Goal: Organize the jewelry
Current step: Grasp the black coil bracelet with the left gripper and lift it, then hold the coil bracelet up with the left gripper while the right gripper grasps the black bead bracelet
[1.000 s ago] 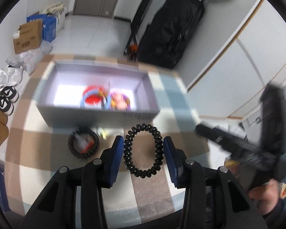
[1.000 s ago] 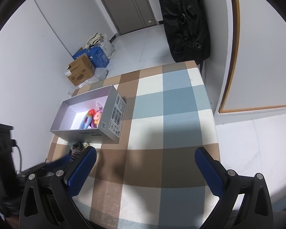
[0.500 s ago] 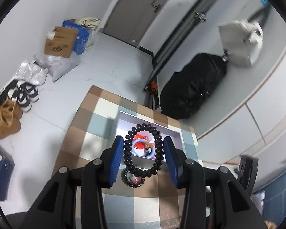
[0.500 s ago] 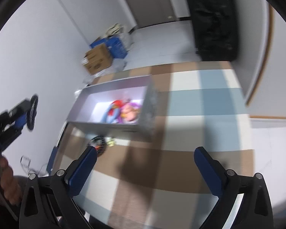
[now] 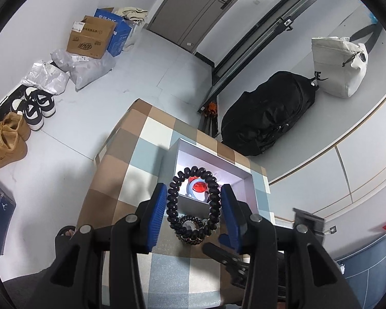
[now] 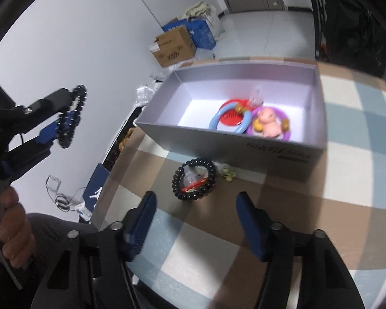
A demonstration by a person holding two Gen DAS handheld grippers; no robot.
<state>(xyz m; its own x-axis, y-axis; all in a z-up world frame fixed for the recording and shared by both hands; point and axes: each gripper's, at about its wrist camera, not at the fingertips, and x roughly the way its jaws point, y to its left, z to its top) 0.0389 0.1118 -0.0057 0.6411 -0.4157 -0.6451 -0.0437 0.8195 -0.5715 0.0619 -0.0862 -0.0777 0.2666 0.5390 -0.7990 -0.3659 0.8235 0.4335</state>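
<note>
My left gripper (image 5: 193, 191) is shut on a black beaded bracelet (image 5: 173, 202), held up in the air above the checked table. The right wrist view shows that gripper (image 6: 69, 118) at far left with the bracelet (image 6: 64, 131) hanging in it. A second black bracelet (image 6: 194, 179) lies on the table in front of the grey open box (image 6: 218, 141), with a small packet inside its ring. My right gripper (image 6: 195, 198) hovers just short of it. Its jaws are closing, with nothing pressed between the pads. The box holds a red disc (image 6: 231, 121), a blue ring and a purple ring with a pink figure (image 6: 269, 126).
A small greenish trinket (image 6: 227, 172) lies by the box's front wall. The checked cloth (image 6: 321, 231) covers the table. On the floor are cardboard boxes (image 5: 90, 36), shoes (image 5: 7, 141) and a black bag (image 5: 265, 118). A person's hand (image 6: 10, 234) grips the left handle.
The left gripper has lifted and tilted with its bracelet, so the box now looks small below it. The right gripper has swung left toward the bracelet on the table, and its jaws have narrowed.
</note>
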